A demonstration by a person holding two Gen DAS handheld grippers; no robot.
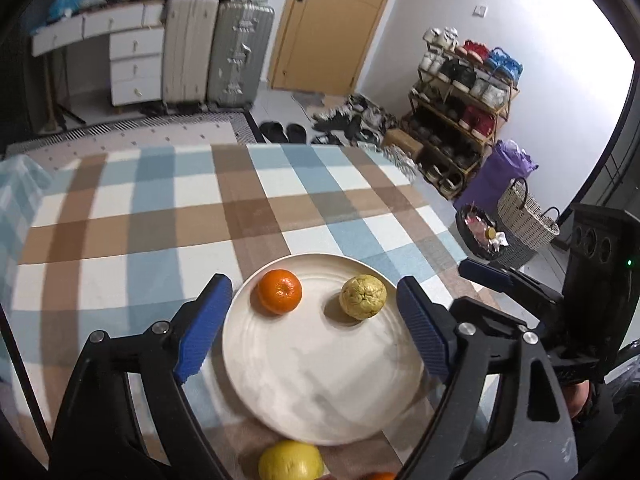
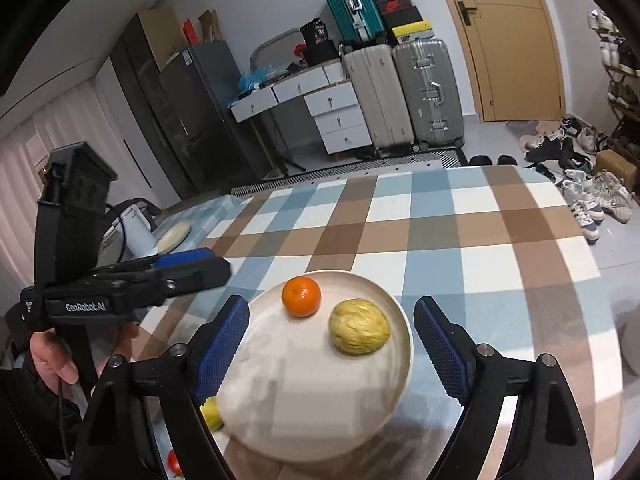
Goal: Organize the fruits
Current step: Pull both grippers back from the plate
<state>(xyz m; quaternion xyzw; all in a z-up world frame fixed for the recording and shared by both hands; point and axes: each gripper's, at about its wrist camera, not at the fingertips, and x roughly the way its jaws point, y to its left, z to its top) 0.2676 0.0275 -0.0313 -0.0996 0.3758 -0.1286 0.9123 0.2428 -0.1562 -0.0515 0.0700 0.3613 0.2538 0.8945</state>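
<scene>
A cream plate [image 1: 320,392] [image 2: 304,408] lies on the checked tablecloth. On its far part sit an orange [image 1: 279,291] [image 2: 301,296] and a wrinkled yellow-green fruit [image 1: 363,297] [image 2: 359,333]. A smooth yellow fruit [image 1: 291,461] [image 2: 212,414] lies on the cloth just off the plate's near edge. A bit of a red-orange fruit [image 1: 380,476] [image 2: 173,463] shows at the bottom edge. My left gripper [image 1: 314,322] is open and empty above the plate. My right gripper [image 2: 332,340] is open and empty above the plate too. The right gripper also shows at the right of the left wrist view [image 1: 492,276], and the left one at the left of the right wrist view [image 2: 192,266].
The checked table [image 1: 160,216] [image 2: 460,232] extends far ahead. Beyond it are suitcases [image 1: 216,48], a white drawer desk [image 2: 320,100], a door [image 1: 328,20], a shoe rack [image 1: 460,108], baskets [image 1: 520,216] and loose shoes on the floor [image 2: 588,196].
</scene>
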